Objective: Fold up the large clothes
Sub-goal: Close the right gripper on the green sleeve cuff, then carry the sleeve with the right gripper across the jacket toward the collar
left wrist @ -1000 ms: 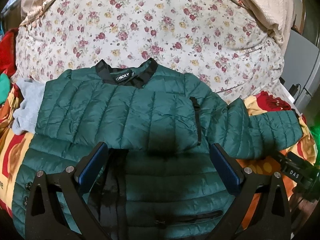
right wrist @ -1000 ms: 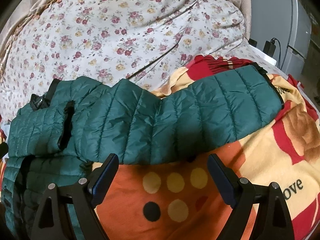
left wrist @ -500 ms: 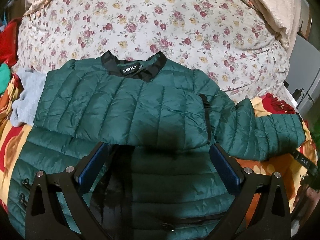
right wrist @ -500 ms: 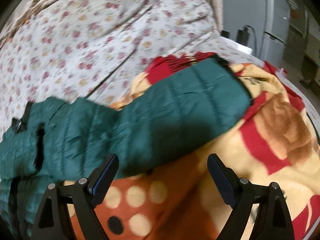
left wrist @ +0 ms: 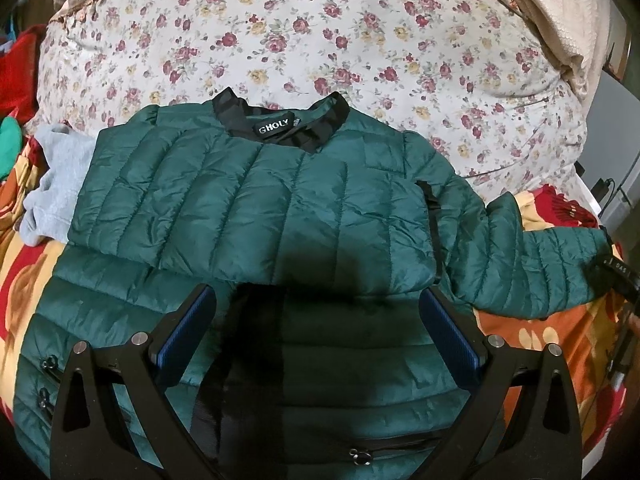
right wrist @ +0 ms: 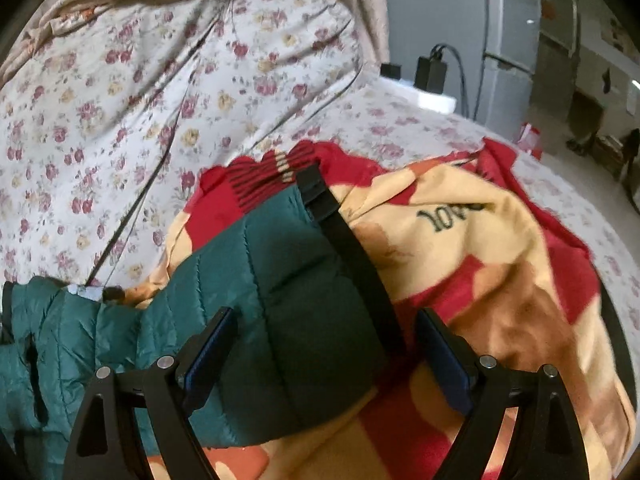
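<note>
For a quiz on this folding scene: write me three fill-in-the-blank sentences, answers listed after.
1. The jacket is dark ____.
2. The label at its black collar reads ____.
3. The right gripper hangs with jaws ____ over the cuff of the outstretched sleeve.

Answers: green; GHOLY; open

jacket (left wrist: pixel 248 208) hem cut off btm, grey garment (left wrist: pixel 56 196) partly under it

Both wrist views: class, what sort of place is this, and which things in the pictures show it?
Most likely a bedroom at home. A green quilted jacket lies on a bed covered by a patterned fleece blanket, with a floral duvet heaped behind it and a tall grey appliance, perhaps a fridge, beyond.
</note>
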